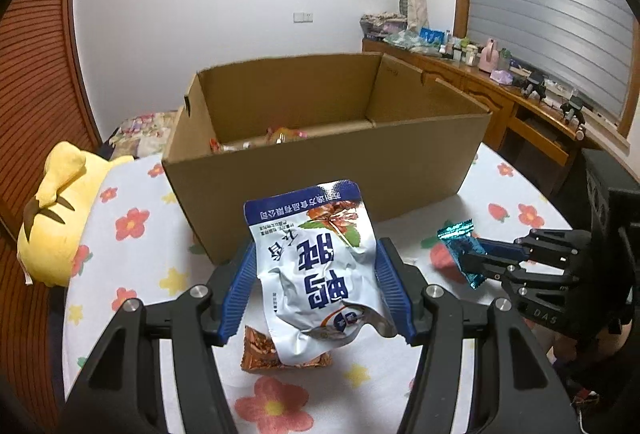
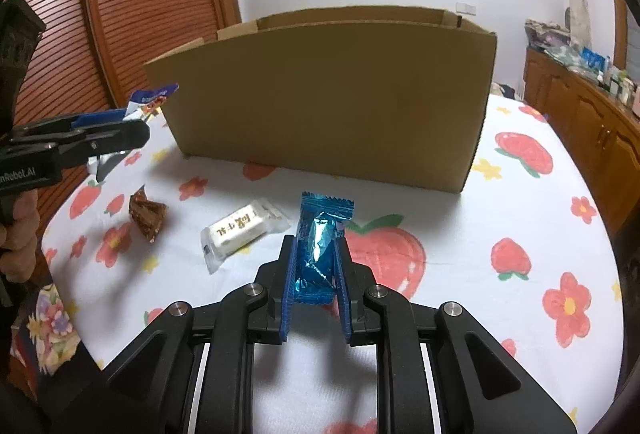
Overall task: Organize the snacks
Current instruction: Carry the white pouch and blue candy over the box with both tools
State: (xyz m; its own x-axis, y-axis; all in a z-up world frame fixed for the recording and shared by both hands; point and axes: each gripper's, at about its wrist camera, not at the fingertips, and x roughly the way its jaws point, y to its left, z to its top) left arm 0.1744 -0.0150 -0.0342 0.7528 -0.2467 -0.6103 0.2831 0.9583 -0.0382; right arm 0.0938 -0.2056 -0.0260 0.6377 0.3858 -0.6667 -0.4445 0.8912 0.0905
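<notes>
Gripping two snacks at once, one in each claw. My left gripper (image 1: 316, 274) is clamped on a white and blue snack pouch (image 1: 320, 266), blue pads pressing its crumpled sides, and the pouch is up off the flowered tablecloth (image 1: 132, 234), top edge pointing toward the cardboard box (image 1: 320, 153). Under it, on the cloth, lies a brown snack packet (image 1: 260, 354), partly hidden by the pouch.

Over on the right, my right gripper (image 2: 316, 266) is pinched tight on a shiny blue candy wrapper (image 2: 320, 246). It stands upright between the pads with its crimped top sticking out past the fingertips. In the left wrist view it hangs at the right, near the box's front corner.

The box stands open on the table just ahead of both claws, its plain front wall facing me. Down inside I can make out a few wrappers (image 1: 276, 137) at the bottom, too small to name.

Still on the cloth in the right wrist view: a white wrapped bar (image 2: 240, 230) just left of my right claw, and the brown packet farther left, near the left claw. A yellow plush toy (image 1: 60, 218) sits at the table's left edge. A wooden sideboard (image 1: 500, 89) with clutter runs along the wall at the right.
</notes>
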